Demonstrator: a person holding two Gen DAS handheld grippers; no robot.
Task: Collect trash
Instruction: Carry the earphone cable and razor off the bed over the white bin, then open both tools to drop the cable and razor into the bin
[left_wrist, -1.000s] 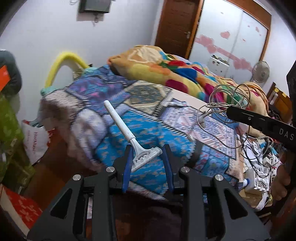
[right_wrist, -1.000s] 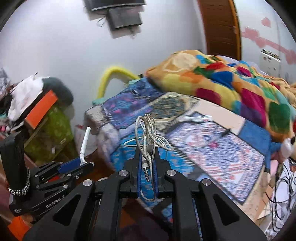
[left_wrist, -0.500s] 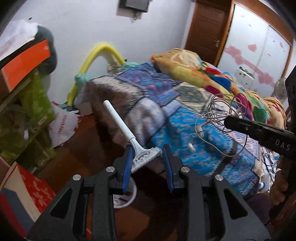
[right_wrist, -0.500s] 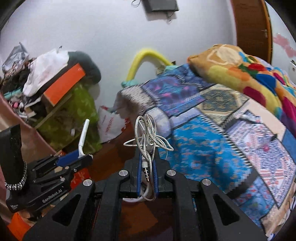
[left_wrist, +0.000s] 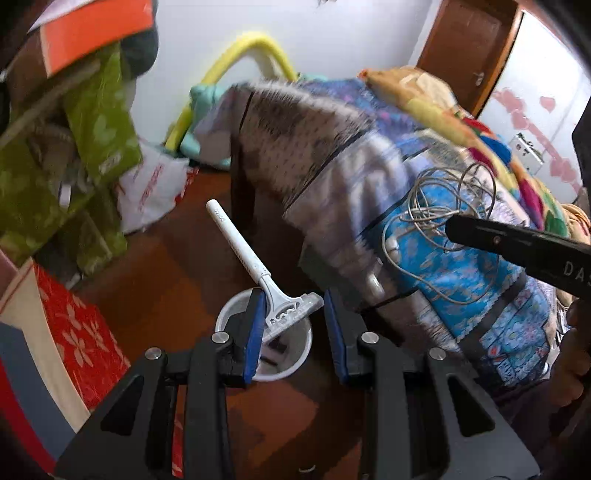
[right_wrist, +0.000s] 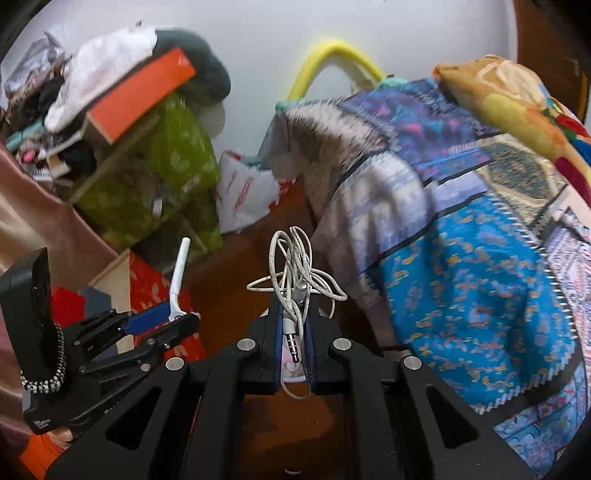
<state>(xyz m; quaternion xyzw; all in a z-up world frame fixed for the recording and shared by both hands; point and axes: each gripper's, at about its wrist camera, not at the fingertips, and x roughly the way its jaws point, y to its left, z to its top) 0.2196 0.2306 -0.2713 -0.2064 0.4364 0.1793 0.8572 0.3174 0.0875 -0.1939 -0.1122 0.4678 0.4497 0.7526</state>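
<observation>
My left gripper (left_wrist: 293, 301) is shut on the head of a white disposable razor (left_wrist: 240, 243), whose handle sticks up and to the left. Right below it, a round white bin (left_wrist: 295, 365) stands on the brown floor. A tangle of white earphone cable (right_wrist: 295, 266) is clamped in my shut right gripper (right_wrist: 293, 314), with the jack plug hanging between the pads. The right wrist view shows the left gripper (right_wrist: 166, 321) and the razor (right_wrist: 179, 269) at lower left. In the left wrist view, the right gripper's finger (left_wrist: 517, 243) and the cable (left_wrist: 436, 210) hang over the bed's edge.
A bed with a patterned blue cover (left_wrist: 461, 266) fills the right side. Green bags (right_wrist: 162, 177) topped by an orange box (right_wrist: 140, 92) are piled at the left. On the floor lie a red flowered box (left_wrist: 77, 332) and a white plastic bag (left_wrist: 151, 184).
Both grippers swung away from the bed top, leftward and down toward the floor. The white bin came into view under the left gripper. Both grips stayed the same.
</observation>
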